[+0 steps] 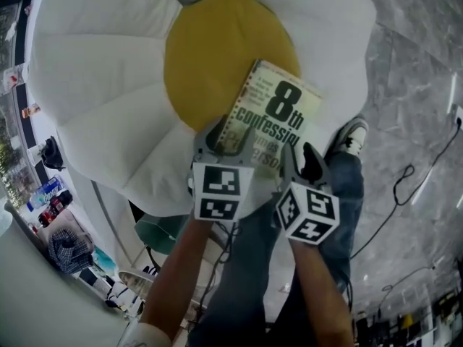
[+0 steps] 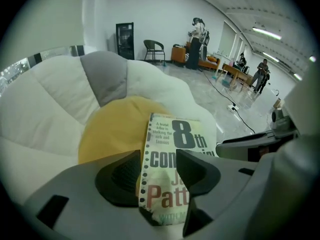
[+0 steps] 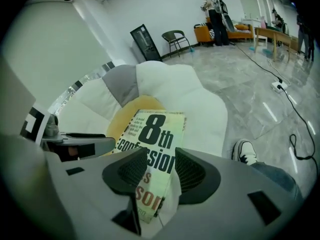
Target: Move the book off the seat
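The book has a paper cover with a light sheen — its near corner looks frayed. The seat is soft matt cloth in white, yellow and grey, smooth between its stitched seams. The floor looks like polished grey stone, glossy. The left gripper and the right gripper are matt grey plastic — their fingers carry black ribbed pads.

Side by side, left tool and right tool pointing steeply down, jaws apart
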A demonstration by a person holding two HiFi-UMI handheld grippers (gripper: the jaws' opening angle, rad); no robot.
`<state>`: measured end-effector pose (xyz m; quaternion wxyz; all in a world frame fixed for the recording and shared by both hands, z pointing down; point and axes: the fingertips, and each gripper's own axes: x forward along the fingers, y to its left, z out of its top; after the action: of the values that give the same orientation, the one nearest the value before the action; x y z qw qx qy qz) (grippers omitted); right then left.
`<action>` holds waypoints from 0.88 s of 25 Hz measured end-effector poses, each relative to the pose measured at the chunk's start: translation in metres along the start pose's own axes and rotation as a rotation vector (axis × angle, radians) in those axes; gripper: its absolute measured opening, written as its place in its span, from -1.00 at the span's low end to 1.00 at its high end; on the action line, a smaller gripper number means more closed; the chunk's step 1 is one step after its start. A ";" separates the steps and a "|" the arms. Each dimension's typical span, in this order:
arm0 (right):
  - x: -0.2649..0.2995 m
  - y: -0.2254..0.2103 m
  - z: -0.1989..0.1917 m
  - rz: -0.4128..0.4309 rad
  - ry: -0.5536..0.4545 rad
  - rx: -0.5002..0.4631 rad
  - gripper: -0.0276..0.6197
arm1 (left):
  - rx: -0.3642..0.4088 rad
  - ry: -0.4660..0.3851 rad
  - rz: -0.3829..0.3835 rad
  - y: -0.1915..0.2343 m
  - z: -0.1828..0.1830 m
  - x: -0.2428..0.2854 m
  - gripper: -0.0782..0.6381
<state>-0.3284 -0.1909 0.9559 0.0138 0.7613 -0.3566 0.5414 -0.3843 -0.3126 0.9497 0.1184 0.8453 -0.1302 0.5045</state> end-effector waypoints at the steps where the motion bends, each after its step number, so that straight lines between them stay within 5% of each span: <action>1: 0.003 -0.003 -0.003 -0.002 0.006 0.017 -0.42 | -0.002 0.013 -0.011 0.000 -0.003 0.005 -0.19; 15: 0.041 -0.009 -0.025 0.081 0.048 0.168 -0.39 | 0.025 0.099 -0.120 0.004 -0.020 0.044 -0.11; 22: 0.040 -0.010 -0.025 0.071 0.057 0.165 -0.40 | 0.037 0.099 -0.100 0.002 -0.020 0.043 -0.14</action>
<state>-0.3370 -0.1947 1.0031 -0.0580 0.7311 -0.3369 0.5904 -0.3816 -0.3122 0.9972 0.1340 0.8269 -0.0726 0.5413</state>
